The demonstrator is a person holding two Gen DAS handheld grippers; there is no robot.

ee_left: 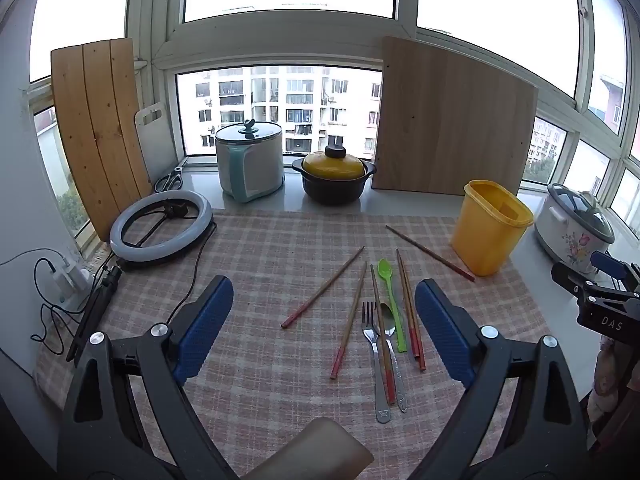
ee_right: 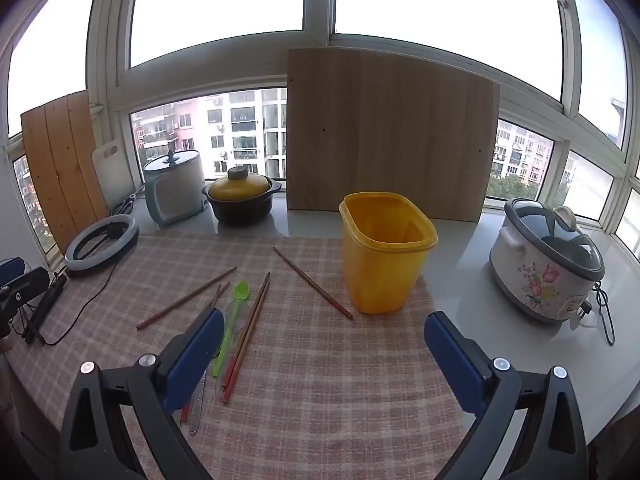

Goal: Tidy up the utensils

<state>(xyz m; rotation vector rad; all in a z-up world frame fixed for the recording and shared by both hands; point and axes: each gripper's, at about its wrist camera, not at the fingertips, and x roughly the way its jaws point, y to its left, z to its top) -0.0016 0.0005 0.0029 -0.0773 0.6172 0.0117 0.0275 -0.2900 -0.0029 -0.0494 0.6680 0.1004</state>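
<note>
Starting at the far left of the left wrist view, a round ring light (ee_left: 160,224) lies flat on the checked cloth (ee_left: 260,248), with a tall brown wooden board (ee_left: 96,132) leaning on the window behind it. A white pot with a glass lid (ee_left: 250,160) stands at the back, and a black pot with a yellow lid (ee_left: 334,178) sits just beside it to the right.

Low in the frame, the left gripper (ee_left: 324,328) is spread wide and holds nothing. Between its blue fingers (ee_left: 204,328) lie the utensils on the cloth. One chopstick (ee_left: 322,288) lies slanted by itself. Right of it is a bunch: a fork (ee_left: 374,356), a metal spoon (ee_left: 390,344), a green spoon (ee_left: 392,304) and more chopsticks (ee_left: 412,316), all side by side and partly crossing. Another single chopstick (ee_left: 430,254) lies farther up, its end near the yellow bin (ee_left: 490,228). The bin stands upright on the right, in front of a big pale board (ee_left: 456,120). A flowered rice cooker (ee_left: 572,228) sits at the far right edge.

In the right wrist view, the right gripper (ee_right: 324,356) is also spread wide and empty. Its left finger (ee_right: 192,356) covers part of the utensil bunch, with the green spoon (ee_right: 234,320) showing beside it. The yellow bin (ee_right: 384,256) stands in the middle, open and bare inside as far as shows.
</note>
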